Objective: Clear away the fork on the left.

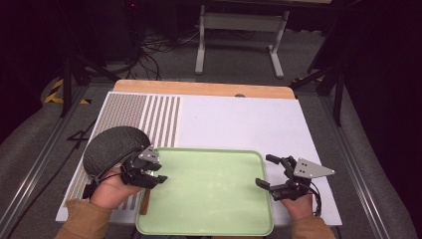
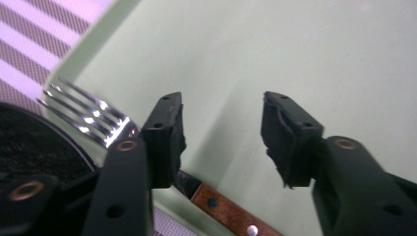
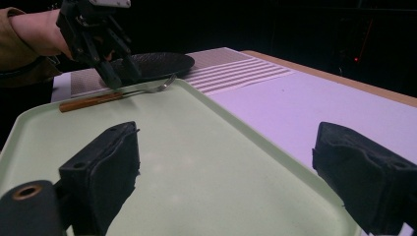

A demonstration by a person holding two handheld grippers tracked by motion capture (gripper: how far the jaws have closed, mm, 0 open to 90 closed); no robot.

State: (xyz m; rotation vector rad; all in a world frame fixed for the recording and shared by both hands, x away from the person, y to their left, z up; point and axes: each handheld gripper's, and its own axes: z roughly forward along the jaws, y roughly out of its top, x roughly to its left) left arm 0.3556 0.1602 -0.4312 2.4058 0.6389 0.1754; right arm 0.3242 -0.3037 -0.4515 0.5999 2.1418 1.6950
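Resting across the green tray's (image 1: 209, 226) left rim beside the dark plate (image 1: 112, 147), the fork (image 3: 115, 94) lies under the gaping, empty left tongs (image 1: 149, 175); right tongs (image 1: 273, 174) hover agape at the tray's right edge.

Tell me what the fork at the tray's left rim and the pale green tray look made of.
Fork: shiny metal tines with bright glints; brown handle looks like wood, grained and riveted. Pale green tray: probably plastic, with a smooth matte surface and moulded rounded rim.
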